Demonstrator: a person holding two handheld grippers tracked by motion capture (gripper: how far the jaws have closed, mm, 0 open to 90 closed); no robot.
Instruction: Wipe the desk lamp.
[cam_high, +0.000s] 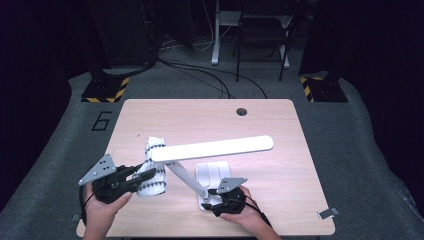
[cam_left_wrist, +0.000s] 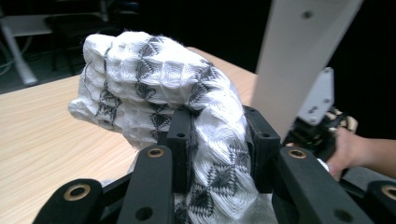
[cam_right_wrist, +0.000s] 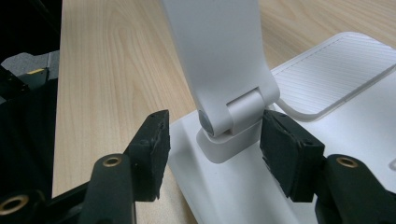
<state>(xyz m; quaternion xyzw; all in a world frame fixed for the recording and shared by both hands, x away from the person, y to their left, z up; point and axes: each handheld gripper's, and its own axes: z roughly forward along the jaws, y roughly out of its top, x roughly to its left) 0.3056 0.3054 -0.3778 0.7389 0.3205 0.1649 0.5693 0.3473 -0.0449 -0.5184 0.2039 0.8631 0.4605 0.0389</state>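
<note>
A white desk lamp stands on the table, its long head (cam_high: 215, 148) level above its flat base (cam_high: 212, 172). A white knitted cloth (cam_high: 156, 182) with black diamond patterns lies left of the lamp arm (cam_high: 187, 180). My left gripper (cam_high: 142, 172) is shut on this cloth (cam_left_wrist: 154, 79), which bunches up between and above the jaws (cam_left_wrist: 217, 121). My right gripper (cam_high: 212, 197) is at the base's near end. Its jaws (cam_right_wrist: 215, 135) stand open on either side of the lamp's lower hinge (cam_right_wrist: 229, 119), with a gap at the left pad (cam_right_wrist: 154, 140).
The wooden table (cam_high: 280, 125) has a round cable hole (cam_high: 242, 111) near its far edge and a small clip (cam_high: 327, 213) at its front right corner. Stands, cables and a chair sit on the dark floor beyond.
</note>
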